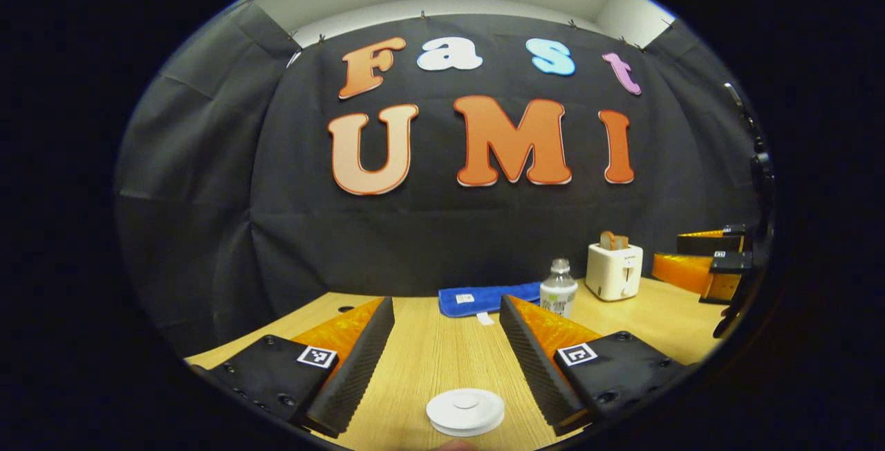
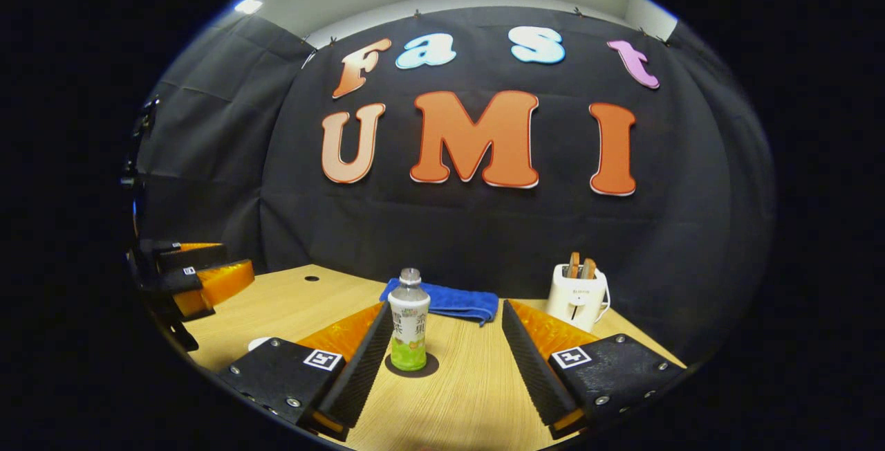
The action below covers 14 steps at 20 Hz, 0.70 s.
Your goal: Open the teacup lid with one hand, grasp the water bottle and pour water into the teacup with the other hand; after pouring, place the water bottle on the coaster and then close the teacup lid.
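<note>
- Lid (image 1: 464,411): white disc, seated flat between the left gripper's (image 1: 446,361) fingers at the bottom of the left gripper view. Cup body under it is hidden at the edge of that view; cannot tell the water level.
- Bottle (image 2: 408,323): upright on the dark round coaster (image 2: 429,370), near the middle of the table (image 2: 470,396), just ahead of the right gripper (image 2: 442,361), close to its left finger. Cap appears on. In the left gripper view it stands behind the right finger.
- Left gripper: jaws wide, empty; lid lies in the gap, neither finger touching it.
- Right gripper: jaws wide, empty; not touching the bottle.
- Background: blue cloth (image 2: 449,301) behind the bottle, white toaster (image 2: 577,295) with bread further right, both against the wall.
- Judgement: bottle on coaster plus lid in place fits either the very start or the finished task. These pictures do not settle which.
- If start: everything is left. If end: nothing is left but pulling back.
</note>
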Each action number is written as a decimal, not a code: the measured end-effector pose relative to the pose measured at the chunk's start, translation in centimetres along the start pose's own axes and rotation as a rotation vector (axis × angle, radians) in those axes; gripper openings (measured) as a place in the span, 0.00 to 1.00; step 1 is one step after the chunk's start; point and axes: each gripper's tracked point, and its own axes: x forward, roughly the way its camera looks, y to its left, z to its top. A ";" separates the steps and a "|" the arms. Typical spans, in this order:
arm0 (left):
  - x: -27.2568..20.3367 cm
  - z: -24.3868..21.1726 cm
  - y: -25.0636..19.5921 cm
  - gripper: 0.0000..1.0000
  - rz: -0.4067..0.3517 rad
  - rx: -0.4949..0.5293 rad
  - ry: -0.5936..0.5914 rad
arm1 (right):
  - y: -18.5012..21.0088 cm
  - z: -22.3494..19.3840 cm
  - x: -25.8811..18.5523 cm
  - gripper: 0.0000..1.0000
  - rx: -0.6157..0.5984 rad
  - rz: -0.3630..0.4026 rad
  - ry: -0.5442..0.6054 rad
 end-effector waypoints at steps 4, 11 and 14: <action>-0.3 5.0 -0.2 0.99 -0.004 -0.026 -0.085 | 1.0 3.4 -0.8 0.94 -0.021 -0.026 -0.061; 0.0 7.3 -0.3 0.96 0.016 -0.056 -0.110 | 2.4 6.5 -1.4 0.94 0.022 -0.018 -0.123; 0.3 6.1 -0.2 0.96 0.015 -0.070 -0.082 | 1.9 5.4 -1.5 0.94 0.000 -0.037 -0.111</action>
